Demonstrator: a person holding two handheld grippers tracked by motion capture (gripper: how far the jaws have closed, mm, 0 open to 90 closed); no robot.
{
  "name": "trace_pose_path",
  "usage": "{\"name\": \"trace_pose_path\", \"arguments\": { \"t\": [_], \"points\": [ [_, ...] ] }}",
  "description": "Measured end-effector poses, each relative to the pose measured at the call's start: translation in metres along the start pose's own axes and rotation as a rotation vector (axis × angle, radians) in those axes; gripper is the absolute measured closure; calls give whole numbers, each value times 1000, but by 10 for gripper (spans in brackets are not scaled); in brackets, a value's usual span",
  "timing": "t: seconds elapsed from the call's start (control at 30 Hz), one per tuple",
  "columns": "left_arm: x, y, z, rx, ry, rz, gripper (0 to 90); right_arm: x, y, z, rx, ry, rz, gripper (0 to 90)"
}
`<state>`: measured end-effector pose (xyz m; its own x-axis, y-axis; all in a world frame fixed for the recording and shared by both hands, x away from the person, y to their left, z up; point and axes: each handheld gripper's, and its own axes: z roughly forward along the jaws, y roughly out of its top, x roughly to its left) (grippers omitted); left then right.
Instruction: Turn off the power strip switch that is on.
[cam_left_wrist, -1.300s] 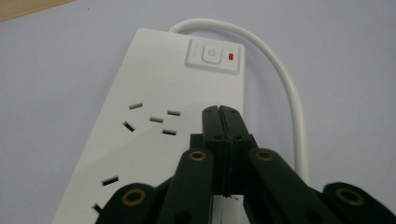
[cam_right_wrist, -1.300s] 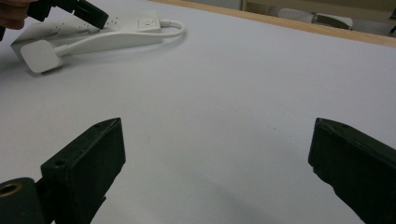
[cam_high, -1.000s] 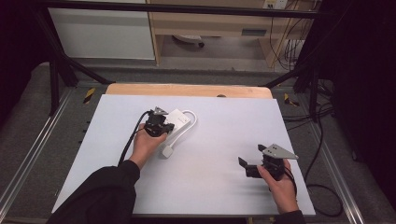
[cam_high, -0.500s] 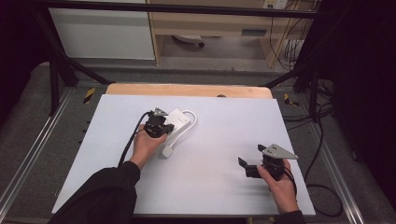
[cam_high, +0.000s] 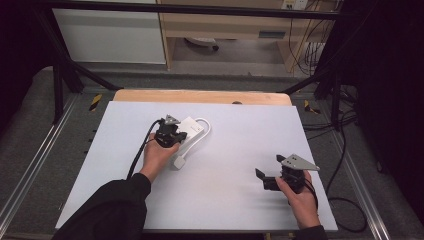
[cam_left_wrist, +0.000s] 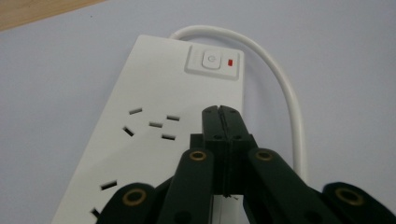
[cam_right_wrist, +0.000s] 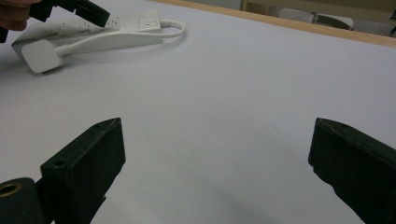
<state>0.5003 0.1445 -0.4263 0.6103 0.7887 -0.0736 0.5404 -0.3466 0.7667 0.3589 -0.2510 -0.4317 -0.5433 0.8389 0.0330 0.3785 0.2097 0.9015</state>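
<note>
A white plastic power strip (cam_left_wrist: 177, 121) lies flat near the middle of the table (cam_high: 240, 150), its smooth face cut with slim socket slots. At one end sits a square push button with a power symbol, beside a small red indicator. A round white cable (cam_left_wrist: 285, 88) loops from that end back to a rounded square plug (cam_right_wrist: 41, 56). My left gripper (cam_left_wrist: 220, 112) hovers over the strip, jaws pressed together, nothing between them. My right gripper (cam_right_wrist: 215, 140) rests well apart, jaws wide, over matte pale sheet.
</note>
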Motion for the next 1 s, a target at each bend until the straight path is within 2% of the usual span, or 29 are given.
{"name": "trace_pose_path", "arguments": {
  "t": [0.7, 0.87, 1.0],
  "points": [
    [0, 1, 0, -38, -10, 8, 891, 0, 0, 0, 1, 1, -3, 43],
    [0, 2, -2, -51, -4, 4, 810, 0, 0, 0, 0, 4, -3, 42],
    [0, 4, -3, -75, 6, -1, 676, 0, 0, 0, -1, 4, -3, 42]
  ]
}}
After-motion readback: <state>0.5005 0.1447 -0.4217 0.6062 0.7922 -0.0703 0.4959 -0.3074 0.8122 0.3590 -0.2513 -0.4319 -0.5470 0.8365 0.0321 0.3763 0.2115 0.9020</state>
